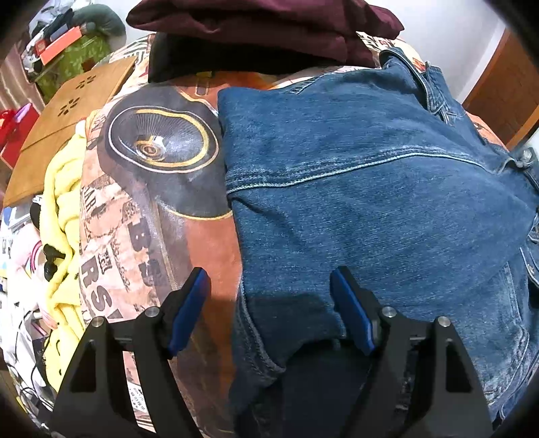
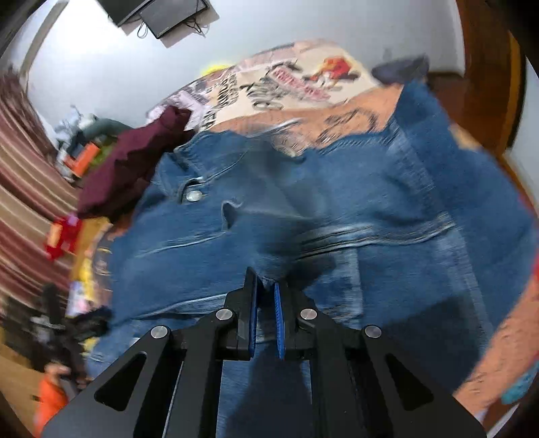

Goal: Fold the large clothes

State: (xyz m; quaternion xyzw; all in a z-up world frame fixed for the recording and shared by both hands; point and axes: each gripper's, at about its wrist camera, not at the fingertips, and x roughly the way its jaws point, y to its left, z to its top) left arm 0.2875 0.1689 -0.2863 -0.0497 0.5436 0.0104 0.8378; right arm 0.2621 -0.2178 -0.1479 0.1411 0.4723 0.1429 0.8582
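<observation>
Denim jacket (image 1: 370,188) lies folded on printed bedspread (image 1: 151,188), collar far.

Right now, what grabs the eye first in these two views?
The blue denim jacket dominates, folded on the printed bedspread and filling the right of the left wrist view. The left gripper hangs open over its near edge, while the right gripper has denim pinched between its nearly shut pads. A maroon garment lies heaped at the far end.
</observation>
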